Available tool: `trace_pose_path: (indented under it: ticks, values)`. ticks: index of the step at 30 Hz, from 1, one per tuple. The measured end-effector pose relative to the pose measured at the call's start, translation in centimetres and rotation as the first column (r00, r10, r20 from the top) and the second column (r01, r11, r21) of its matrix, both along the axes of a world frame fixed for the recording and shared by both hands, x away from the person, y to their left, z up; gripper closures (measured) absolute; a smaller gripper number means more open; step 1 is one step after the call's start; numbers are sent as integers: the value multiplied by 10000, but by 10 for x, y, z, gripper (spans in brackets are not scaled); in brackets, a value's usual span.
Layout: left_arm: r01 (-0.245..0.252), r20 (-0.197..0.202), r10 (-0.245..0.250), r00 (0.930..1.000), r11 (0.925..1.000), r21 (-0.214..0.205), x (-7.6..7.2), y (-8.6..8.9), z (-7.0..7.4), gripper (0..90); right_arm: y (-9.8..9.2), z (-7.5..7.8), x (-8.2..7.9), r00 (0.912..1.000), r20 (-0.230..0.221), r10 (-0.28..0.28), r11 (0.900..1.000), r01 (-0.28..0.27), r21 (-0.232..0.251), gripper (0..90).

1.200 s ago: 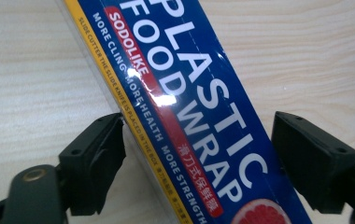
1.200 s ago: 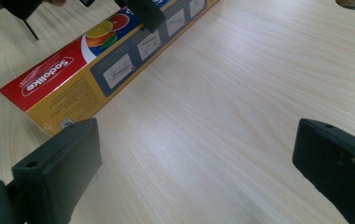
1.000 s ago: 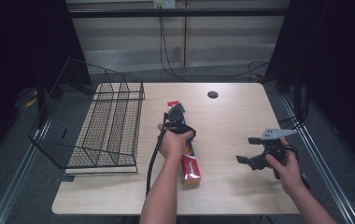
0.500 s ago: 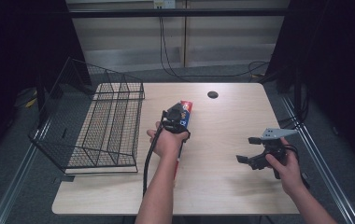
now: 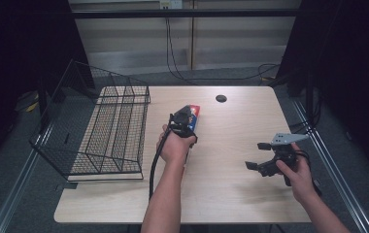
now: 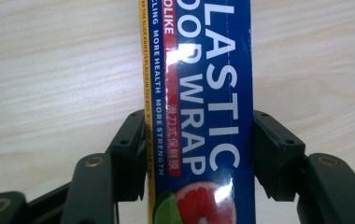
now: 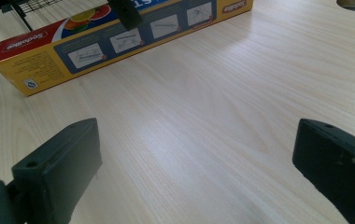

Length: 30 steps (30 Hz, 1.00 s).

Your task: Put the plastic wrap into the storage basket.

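My left gripper has just been closing, and in the left gripper view its two black jaws now press on either long side of the long blue, red and yellow cardboard box of plastic wrap, so I have it clamped across its width. The box sits on the pale wooden table near the middle, its long axis running straight away from my left hand along the gripper's own line, towards the table's far edge. The black wire basket rack lies to the left of the box, just beside it, its long side roughly parallel to the box; I judge that any carry would go sideways to the left, with the box staying lengthwise. My left hand is by far the nearer to both. My right gripper hovers well apart on the right side with its jaws spread wide and nothing between them; from its own view the box lies ahead, beyond bare table. I count one box, one rack, two grippers and one round dark hole near the table's far edge.
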<state>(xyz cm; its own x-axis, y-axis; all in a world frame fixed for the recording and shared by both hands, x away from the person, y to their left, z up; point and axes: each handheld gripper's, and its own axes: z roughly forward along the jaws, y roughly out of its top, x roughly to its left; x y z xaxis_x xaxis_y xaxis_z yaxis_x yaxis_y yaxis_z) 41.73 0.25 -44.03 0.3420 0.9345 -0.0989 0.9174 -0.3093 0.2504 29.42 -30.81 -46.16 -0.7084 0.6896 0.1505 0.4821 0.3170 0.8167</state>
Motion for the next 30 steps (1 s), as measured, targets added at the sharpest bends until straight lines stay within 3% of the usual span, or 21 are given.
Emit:
trace_pose_path:
  ticks: [3, 6, 11, 12, 14, 17, 22, 30]
  values:
    - [124, -173, -120, 9998, 9997, 190, 2, 1, 4, 439, 0, 0, 0, 10000, -8, -13, 10000, 13, 11, 10]
    - [75, -441, -76, 9990, 10000, -24, 5, 7, 16, 440, 0, -1, 1, 10000, -3, -2, 10000, 2, -14, 10]
    - [-22, -529, 7, 9986, 9996, -280, 6, 16, 34, 442, 1, -3, 1, 9999, -83, 75, 10000, -76, -21, 10]
    - [-230, -466, 208, 9987, 9987, -451, 6, 19, 39, 441, 1, -3, 2, 9999, -83, 72, 10000, -72, -13, 10]
    - [-178, -481, 156, 9987, 9988, -461, 6, 21, 43, 441, 1, -3, 2, 9999, -81, 82, 10000, -82, 2, 10]
    - [-187, -276, 178, 9995, 9992, -346, 5, 28, 60, 440, 0, -2, 2, 10000, -17, 33, 10000, -33, 40, 10]
    - [-305, -230, 293, 9993, 9980, -561, 4, 40, 81, 440, 1, -3, 1, 9999, -86, 81, 10000, -80, 26, 10]
    - [-306, -212, 297, 9993, 9984, -468, 3, 49, 103, 440, 1, -3, 1, 9999, -105, 136, 9999, -135, 58, 10]
